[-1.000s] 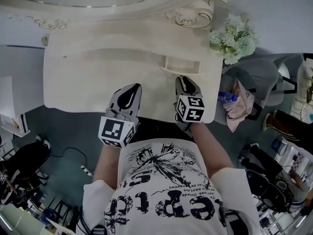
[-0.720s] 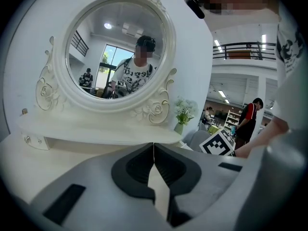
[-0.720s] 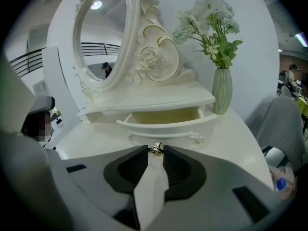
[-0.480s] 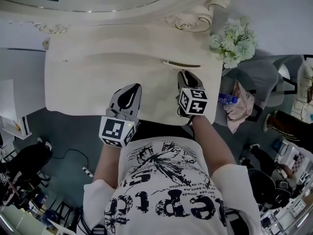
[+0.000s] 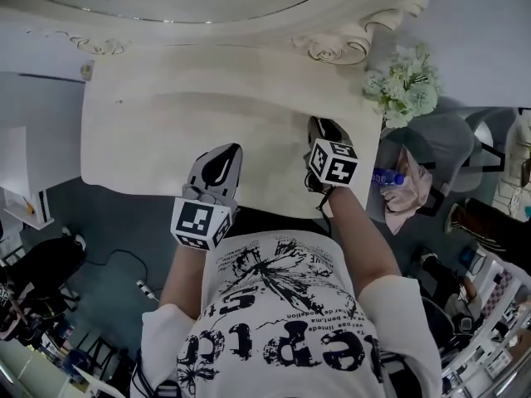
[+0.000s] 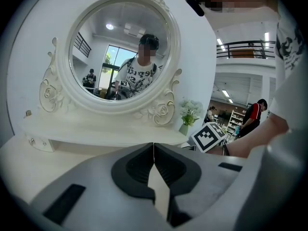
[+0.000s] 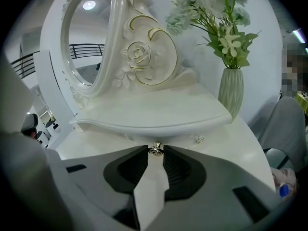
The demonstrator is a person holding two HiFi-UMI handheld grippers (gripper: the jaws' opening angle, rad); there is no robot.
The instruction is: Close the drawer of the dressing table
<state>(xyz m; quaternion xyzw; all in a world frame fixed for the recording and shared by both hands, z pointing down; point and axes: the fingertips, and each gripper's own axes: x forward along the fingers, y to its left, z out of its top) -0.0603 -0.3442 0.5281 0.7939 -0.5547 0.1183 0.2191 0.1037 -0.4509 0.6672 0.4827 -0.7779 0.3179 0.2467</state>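
At twelve o'clock, our right claw (image 7: 155, 149) grips the knob (image 7: 155, 150); if we shove hard, the vase (image 7: 231, 94) at two may topple. Our left claw (image 6: 154, 147) is clenched empty.

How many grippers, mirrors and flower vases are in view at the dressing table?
Grippers: 2 (left gripper; right gripper, closed on the drawer knob)
Mirrors: 1
Flower vases: 1
Total: 4

Cream dressing table (image 5: 207, 131), small drawer (image 7: 169, 139) pushed in flush under the mirror shelf, gold knob (image 7: 155, 149) at its front.
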